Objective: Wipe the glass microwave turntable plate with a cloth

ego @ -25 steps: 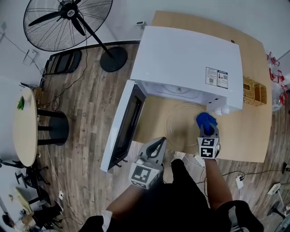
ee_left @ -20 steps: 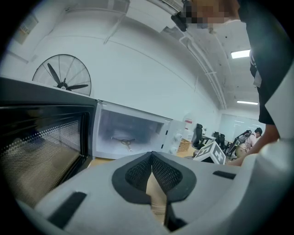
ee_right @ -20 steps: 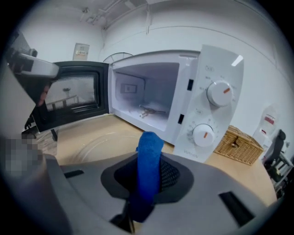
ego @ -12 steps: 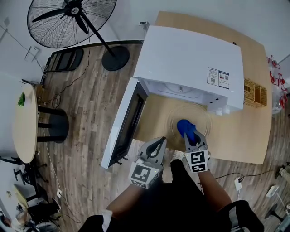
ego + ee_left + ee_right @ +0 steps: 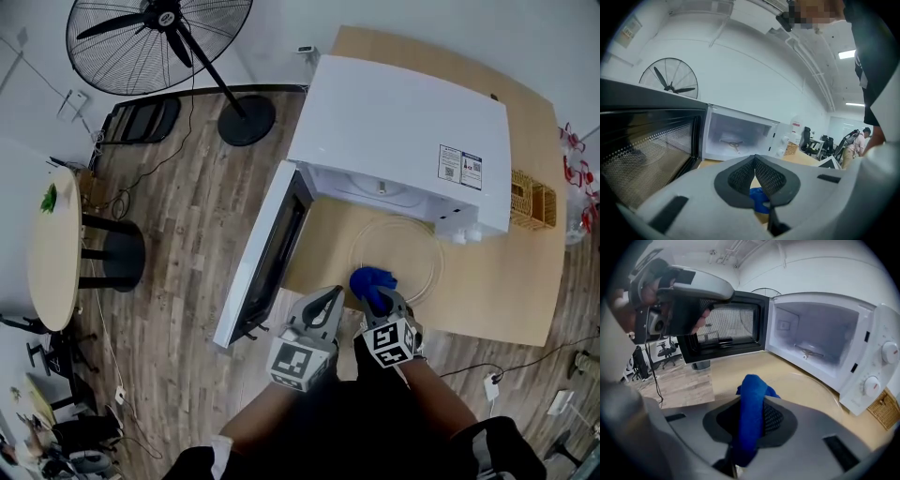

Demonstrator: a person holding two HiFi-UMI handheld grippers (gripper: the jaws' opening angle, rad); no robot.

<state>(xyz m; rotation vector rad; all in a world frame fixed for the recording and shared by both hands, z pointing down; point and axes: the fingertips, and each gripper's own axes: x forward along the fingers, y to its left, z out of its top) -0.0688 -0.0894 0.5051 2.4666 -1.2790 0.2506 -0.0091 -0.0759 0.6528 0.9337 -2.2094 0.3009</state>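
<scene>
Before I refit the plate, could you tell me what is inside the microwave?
Only the turntable support on the microwave floor; the far right is covered by the control panel.

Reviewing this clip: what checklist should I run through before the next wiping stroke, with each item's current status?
1. Blue cloth clamped in right gripper: ok.
2. Glass plate out of the microwave, lying on the table: ok.
3. Cloth pressing on the plate: cannot tell.
4. Left gripper shut, empty, off the plate: ok.
5. Door open, clear of the plate: ok.
</scene>
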